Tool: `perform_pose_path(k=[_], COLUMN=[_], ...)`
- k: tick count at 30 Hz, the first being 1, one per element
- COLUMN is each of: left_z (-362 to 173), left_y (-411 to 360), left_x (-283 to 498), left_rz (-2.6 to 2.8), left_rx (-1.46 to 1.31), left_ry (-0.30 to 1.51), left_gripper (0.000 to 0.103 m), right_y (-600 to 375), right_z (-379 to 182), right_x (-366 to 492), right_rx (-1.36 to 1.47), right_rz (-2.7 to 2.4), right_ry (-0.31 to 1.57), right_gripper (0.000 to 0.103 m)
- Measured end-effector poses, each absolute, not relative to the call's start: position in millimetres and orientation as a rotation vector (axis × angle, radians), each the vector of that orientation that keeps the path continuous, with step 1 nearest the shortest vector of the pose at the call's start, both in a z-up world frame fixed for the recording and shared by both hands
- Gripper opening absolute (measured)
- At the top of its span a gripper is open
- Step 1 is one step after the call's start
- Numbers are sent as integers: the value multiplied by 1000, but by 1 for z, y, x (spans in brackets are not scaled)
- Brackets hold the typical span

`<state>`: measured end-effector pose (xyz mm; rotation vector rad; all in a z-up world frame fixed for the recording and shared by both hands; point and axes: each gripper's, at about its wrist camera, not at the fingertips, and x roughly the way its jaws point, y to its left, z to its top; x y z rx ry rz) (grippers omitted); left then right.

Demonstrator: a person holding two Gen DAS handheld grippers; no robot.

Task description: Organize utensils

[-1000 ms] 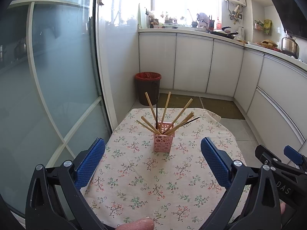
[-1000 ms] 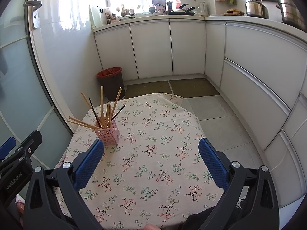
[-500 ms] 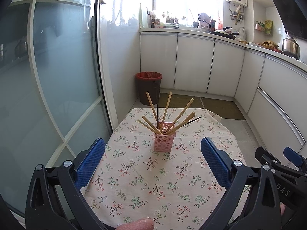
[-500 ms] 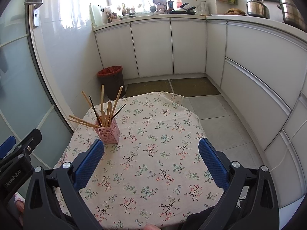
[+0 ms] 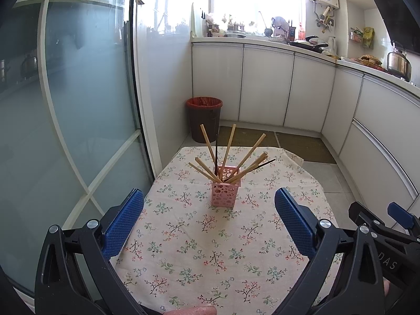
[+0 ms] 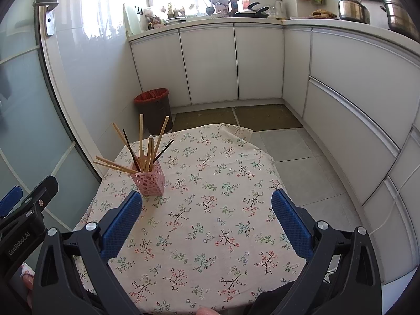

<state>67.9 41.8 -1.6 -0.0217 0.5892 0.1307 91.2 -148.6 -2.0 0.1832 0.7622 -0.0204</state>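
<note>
A pink perforated holder stands on the floral tablecloth, with several wooden chopsticks and dark chopsticks fanned out of it. It also shows in the right wrist view, with its chopsticks, at the table's left. My left gripper is open and empty, held above the near part of the table, short of the holder. My right gripper is open and empty over the table's middle, right of the holder.
A frosted glass door runs close along the table's left. A dark bin with a red liner stands on the floor beyond the table. White cabinets line the back and right. The other gripper shows at each view's edge.
Both grippers have drifted very slightly; the holder and chopsticks have not moved. Both grippers stay open.
</note>
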Motion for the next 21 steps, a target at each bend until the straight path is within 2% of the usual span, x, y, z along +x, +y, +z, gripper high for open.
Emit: perform_pose_path(k=[8, 12, 15, 16, 21], left_z=[0, 4, 5, 5, 4], left_y=[40, 38, 36, 35, 36], left_x=[67, 61, 63, 63, 65], left_rz=[133, 135, 126, 120, 111], left_rx=[-20, -6, 10, 9, -3], left_ry=[570, 519, 520, 531, 546], left_gripper=[95, 85, 89, 96, 96], right_y=[-151, -152, -152, -152, -154], right_z=[-4, -4, -3, -3, -1], right_x=[92, 93, 92, 92, 91], right_rx=[189, 190, 188, 189, 198], right_rz=[-15, -13, -11, -11, -18], right_ry=[771, 770, 762, 759, 751], right_gripper=[96, 96, 96, 96, 96])
